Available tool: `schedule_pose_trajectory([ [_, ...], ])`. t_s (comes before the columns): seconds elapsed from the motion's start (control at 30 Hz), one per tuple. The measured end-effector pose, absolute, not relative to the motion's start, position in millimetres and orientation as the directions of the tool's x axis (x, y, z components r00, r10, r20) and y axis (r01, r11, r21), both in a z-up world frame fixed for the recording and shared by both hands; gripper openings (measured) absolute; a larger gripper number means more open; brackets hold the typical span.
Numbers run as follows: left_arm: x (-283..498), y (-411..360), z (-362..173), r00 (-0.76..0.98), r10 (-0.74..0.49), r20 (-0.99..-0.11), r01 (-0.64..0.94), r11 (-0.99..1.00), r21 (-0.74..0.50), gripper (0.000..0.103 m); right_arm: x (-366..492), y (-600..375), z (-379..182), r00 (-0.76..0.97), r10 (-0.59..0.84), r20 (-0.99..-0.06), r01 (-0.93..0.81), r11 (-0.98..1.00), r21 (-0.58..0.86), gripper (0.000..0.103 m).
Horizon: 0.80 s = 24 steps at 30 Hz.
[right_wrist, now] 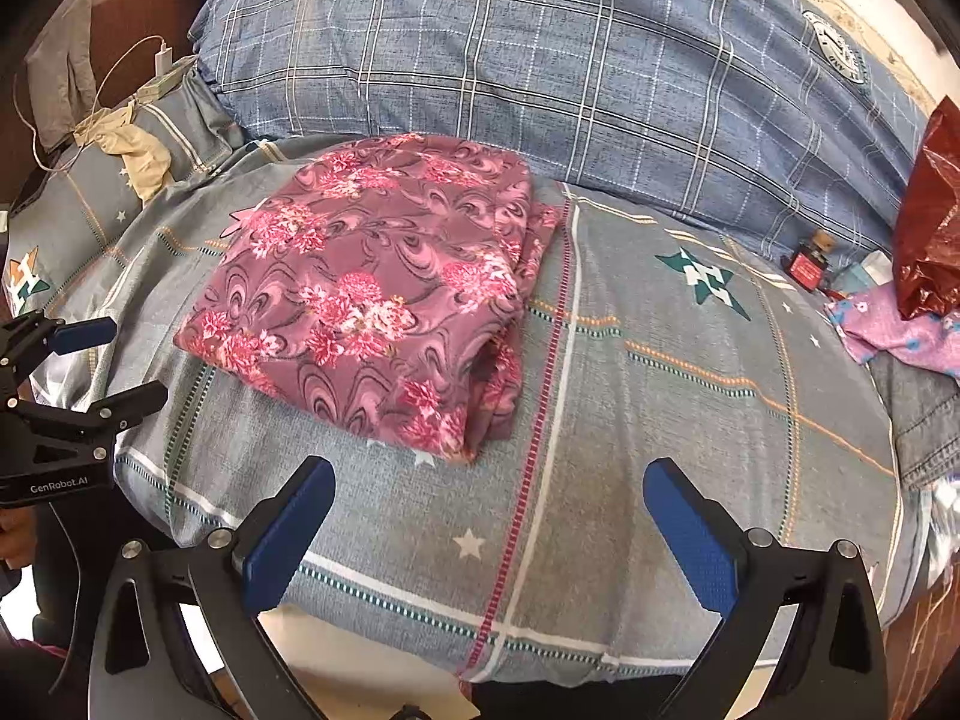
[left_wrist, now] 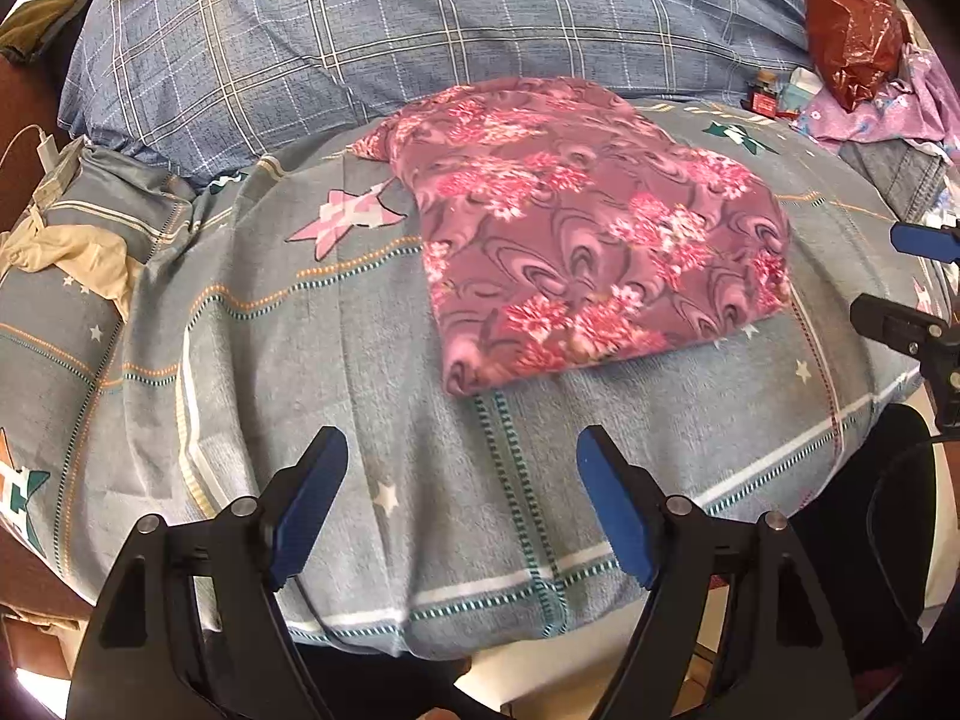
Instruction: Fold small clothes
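Note:
A pink and mauve floral garment (left_wrist: 588, 228) lies folded into a rough rectangle on the grey patterned bed sheet (left_wrist: 336, 360); it also shows in the right wrist view (right_wrist: 372, 300). My left gripper (left_wrist: 462, 456) is open and empty, held just in front of the garment's near edge, apart from it. My right gripper (right_wrist: 489, 480) is open and empty, in front of the garment's near right corner. Each gripper shows at the edge of the other's view: the right gripper (left_wrist: 900, 276) at the right, the left gripper (right_wrist: 114, 360) at the left.
A large blue plaid pillow (right_wrist: 570, 60) lies behind the garment. A red plastic bag (right_wrist: 930, 222), a small red bottle (right_wrist: 807, 261) and purple floral cloth (right_wrist: 900, 330) sit at the right. A charger with cable (left_wrist: 48, 150) and beige cloth (left_wrist: 66, 258) lie at the left.

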State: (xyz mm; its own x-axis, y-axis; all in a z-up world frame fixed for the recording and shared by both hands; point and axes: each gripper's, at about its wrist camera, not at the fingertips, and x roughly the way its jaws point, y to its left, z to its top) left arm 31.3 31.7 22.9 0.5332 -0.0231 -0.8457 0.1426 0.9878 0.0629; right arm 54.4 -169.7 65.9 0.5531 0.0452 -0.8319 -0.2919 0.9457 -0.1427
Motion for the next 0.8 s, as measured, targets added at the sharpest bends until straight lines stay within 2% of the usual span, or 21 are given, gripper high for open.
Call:
schedule_pose_trajectory([
  [0.37, 25.1, 18.1, 29.3, 0.517, -0.109, -0.849, 0.179, 0.984, -0.018, 0.079, 44.0, -182.0, 70.4, 0.556, 0.056, -0.829, -0.254, 0.961, -0.106, 0.103],
  [0.5, 23.7, 14.5, 39.7, 0.557, -0.158, -0.815, 0.193, 0.980, -0.058, 0.079, 44.0, -184.6, 71.9, 0.557, 0.059, -0.828, -0.245, 0.965, -0.096, 0.103],
  [0.8, 24.1, 5.5, 52.3, 0.607, -0.088, -0.790, 0.199, 0.979, 0.044, 0.079, 49.0, -190.5, 71.0, 0.553, 0.059, -0.831, -0.238, 0.967, -0.090, 0.103],
])
